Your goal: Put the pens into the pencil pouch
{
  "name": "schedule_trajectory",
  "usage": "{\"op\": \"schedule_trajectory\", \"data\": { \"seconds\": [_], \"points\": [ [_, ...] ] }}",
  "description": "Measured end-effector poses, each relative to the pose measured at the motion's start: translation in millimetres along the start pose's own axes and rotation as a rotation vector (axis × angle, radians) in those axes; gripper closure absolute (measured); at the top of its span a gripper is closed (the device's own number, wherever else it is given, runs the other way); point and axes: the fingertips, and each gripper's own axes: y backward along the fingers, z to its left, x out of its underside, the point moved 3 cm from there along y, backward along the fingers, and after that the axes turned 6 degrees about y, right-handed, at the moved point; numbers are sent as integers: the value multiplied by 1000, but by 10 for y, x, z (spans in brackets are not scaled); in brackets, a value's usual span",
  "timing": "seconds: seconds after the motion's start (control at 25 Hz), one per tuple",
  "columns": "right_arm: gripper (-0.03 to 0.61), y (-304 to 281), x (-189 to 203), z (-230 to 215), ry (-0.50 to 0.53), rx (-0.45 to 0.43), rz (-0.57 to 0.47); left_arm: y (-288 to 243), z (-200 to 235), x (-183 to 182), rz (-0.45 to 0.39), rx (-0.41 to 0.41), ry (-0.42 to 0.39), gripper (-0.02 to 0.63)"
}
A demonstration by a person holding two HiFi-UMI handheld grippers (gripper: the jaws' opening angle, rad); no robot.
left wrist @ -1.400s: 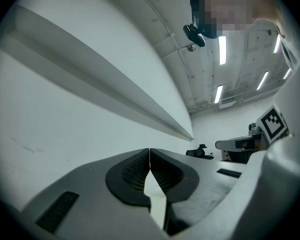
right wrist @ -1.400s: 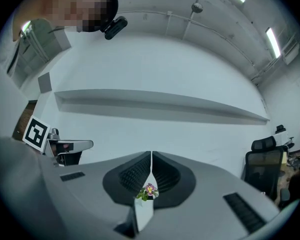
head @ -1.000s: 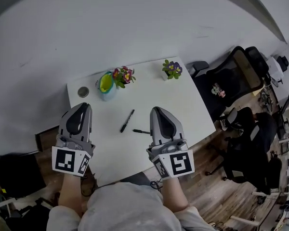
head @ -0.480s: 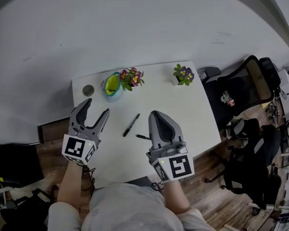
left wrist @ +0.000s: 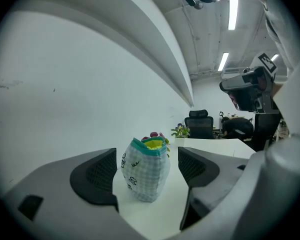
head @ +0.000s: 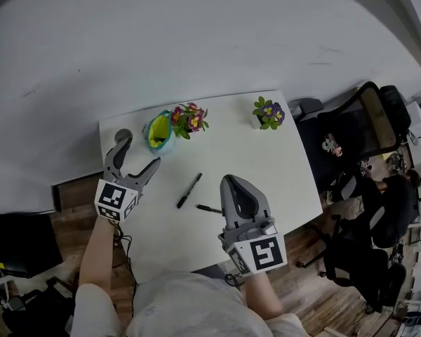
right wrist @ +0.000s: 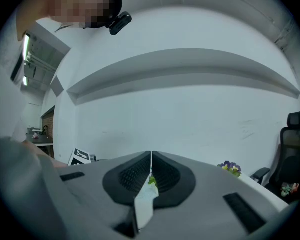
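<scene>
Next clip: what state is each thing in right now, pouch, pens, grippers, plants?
pencil pouch: standing upright on the table, mouth open.
longer pen: lying loose on the table.
shorter pen: lying loose too.
left gripper: open, jaws just been opening; pouch at their mouth, untouched.
right gripper: shut, empty.
potted flower beside the pouch: upright.
potted flower at the far corner: upright.

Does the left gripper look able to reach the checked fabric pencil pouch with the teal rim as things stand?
Probably yes: the left gripper has just been opening its empty jaws, and the checked fabric pencil pouch stands upright straight ahead, nothing between.
</scene>
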Motion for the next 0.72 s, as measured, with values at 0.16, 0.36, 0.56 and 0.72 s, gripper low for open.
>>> {"op": "schedule_trajectory", "data": {
  "seconds": [0.16,0.36,0.56,0.72],
  "points": [
    [550,-41,94,-102,-5,8,29,-170,65,63,16,52,-40,247],
    [549,-128,182,-209,-12,7,53,-342,122,174,66,136,-51,224],
    [549,-237,280,-270,-20,-4,81,-500,222,256,97,205,12,210],
    [551,-310,337,-319,-27,-5,101,-622,204,282,138,300,40,210]
  ]
}}
